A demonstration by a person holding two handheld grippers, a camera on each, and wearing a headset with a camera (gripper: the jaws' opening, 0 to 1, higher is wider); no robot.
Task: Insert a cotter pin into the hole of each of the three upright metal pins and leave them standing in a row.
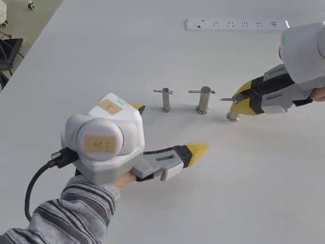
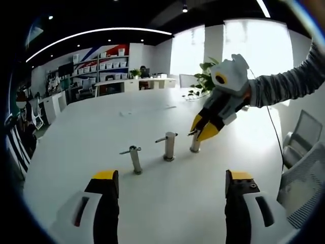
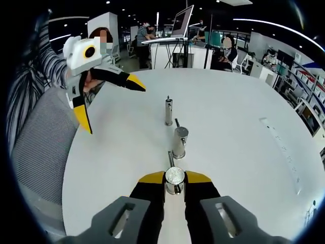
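Currently the left gripper (image 1: 167, 128) hovers over the white surface (image 1: 101, 56), jaws wide apart and holding nothing. Ahead, three metal pins (image 1: 203, 104) stand in a row: the first pin (image 1: 166, 101) and middle pin (image 1: 203, 99) carry cotter pins (image 1: 163, 92); the right gripper (image 1: 241, 99), jaws narrow, seems clamped on the third pin (image 1: 233, 116) near its top.
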